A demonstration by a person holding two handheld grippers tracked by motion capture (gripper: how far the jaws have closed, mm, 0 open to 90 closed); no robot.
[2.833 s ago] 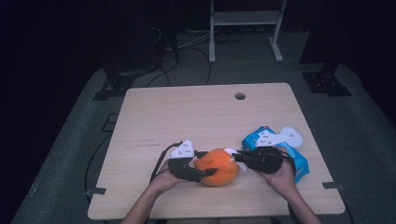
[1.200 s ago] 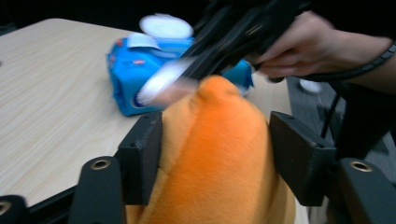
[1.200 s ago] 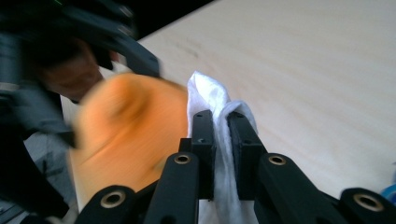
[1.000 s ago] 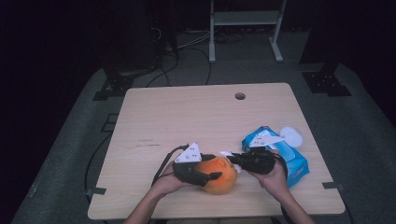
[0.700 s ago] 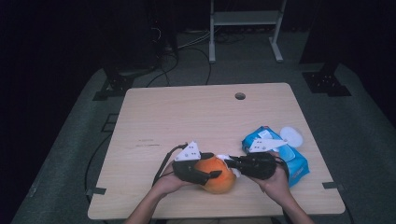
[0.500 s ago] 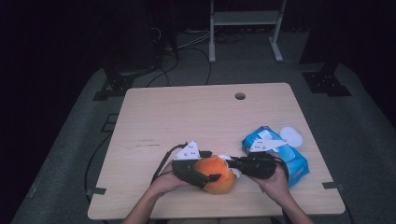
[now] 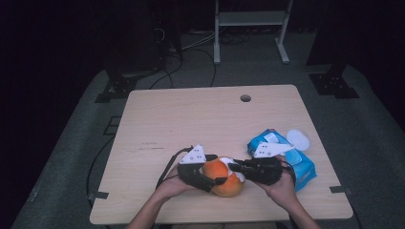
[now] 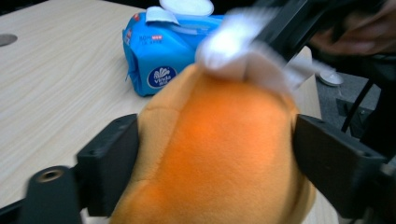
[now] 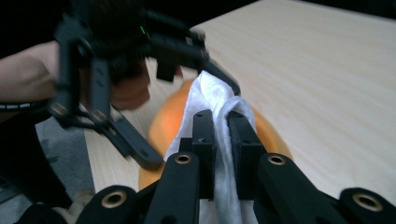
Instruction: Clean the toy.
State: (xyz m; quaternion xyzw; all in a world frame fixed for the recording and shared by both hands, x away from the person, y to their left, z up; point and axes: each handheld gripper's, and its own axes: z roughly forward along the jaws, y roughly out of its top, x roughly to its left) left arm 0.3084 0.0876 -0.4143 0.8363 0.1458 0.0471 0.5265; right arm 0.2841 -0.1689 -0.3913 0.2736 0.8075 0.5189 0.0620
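Observation:
An orange plush toy (image 7: 220, 178) lies near the table's front edge. My left gripper (image 7: 217, 170) has a jaw on each side of it. In the left gripper view both black jaws press into the toy's (image 8: 215, 158) sides; they have just opened wide and closed a little again. My right gripper (image 9: 221, 126) is shut on a white wipe (image 9: 210, 93). The wipe (image 8: 243, 56) drapes over the top of the toy, and my right gripper (image 7: 235, 167) reaches in from the right.
A blue packet of wipes (image 7: 286, 162) lies at the right of the table (image 7: 191, 119), its white lid (image 7: 297, 140) flipped open. A round hole (image 7: 245, 98) is near the far edge. Cables trail off the table's left front.
My right gripper has brought the wipe leftward from beside the blue packet onto the toy's top. My left gripper has shifted slightly around the toy, which stays in place.

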